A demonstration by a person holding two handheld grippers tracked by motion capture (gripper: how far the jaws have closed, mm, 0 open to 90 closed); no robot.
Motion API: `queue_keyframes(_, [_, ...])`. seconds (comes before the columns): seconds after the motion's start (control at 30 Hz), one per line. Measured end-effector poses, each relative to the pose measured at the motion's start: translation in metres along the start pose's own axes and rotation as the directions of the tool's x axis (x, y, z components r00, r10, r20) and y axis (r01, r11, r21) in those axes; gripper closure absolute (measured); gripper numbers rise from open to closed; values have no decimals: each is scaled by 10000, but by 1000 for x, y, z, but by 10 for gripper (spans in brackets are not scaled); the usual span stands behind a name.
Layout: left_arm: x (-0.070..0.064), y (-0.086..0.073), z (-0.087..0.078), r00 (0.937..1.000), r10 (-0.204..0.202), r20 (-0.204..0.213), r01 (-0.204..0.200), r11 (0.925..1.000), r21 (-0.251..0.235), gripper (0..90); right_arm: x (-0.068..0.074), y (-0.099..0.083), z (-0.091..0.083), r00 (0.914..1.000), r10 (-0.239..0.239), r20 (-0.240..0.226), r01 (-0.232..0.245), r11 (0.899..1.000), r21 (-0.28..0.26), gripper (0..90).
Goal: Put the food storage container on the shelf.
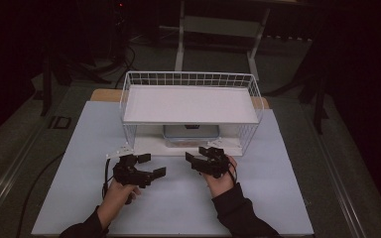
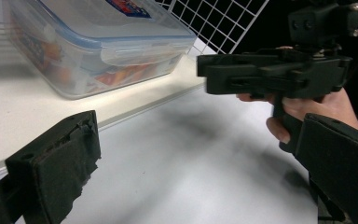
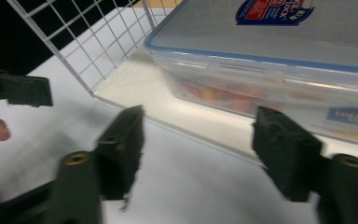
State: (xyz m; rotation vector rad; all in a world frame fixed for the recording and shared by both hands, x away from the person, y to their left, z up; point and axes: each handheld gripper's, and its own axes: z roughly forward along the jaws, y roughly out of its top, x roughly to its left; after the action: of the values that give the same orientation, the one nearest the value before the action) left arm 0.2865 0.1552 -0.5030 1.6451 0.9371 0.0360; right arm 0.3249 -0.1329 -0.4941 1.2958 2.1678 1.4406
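Note:
A clear plastic food box (image 1: 191, 133) with a blue-rimmed lid sits on the bottom board of a white wire rack (image 1: 129, 94), under its upper shelf. In the left gripper view the box (image 2: 98, 42) shows orange contents; in the right gripper view the box (image 3: 270, 51) lies just beyond the jaws. My left gripper (image 1: 151, 165) hovers open over the table in front of the rack, left of the box. My right gripper (image 1: 199, 155) is open too, close to the rack's front edge. Nothing is between either pair of jaws (image 2: 196, 172) (image 3: 200, 149).
The rack's upper shelf (image 1: 191, 105) is a bare white board. A pale table top (image 1: 258, 198) stretches around the rack. The rack's wire mesh side (image 3: 88, 51) stands left of the box. A white frame (image 1: 218, 29) stands on the dark floor behind.

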Motion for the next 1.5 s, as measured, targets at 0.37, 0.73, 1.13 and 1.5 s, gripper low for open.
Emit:
queue_keyframes(0.37, [-10, 2, -6, 9984, 561, 93, -561, 9984, -48, 0, -6, -15, -31, 9971, -62, -758, 60, 10000, -37, 182])
queue_keyframes(0.73, [-18, -2, -11, 9963, 838, 198, -841, 9964, 131, 0, -17, -29, -64, 9984, -41, -566, 29, 9998, -210, 180])
queue_keyframes(1.13, [-27, -13, -16, 9913, 1288, 260, -1301, 9898, 578, 0, -20, -43, -92, 9987, -445, -247, 436, 9983, -374, 171])
queue_keyframes(1.5, [-28, -19, -9, 9860, 1646, 250, -1662, 9824, 856, 0, -33, -59, -107, 9992, -386, 127, 390, 9988, -304, 163])
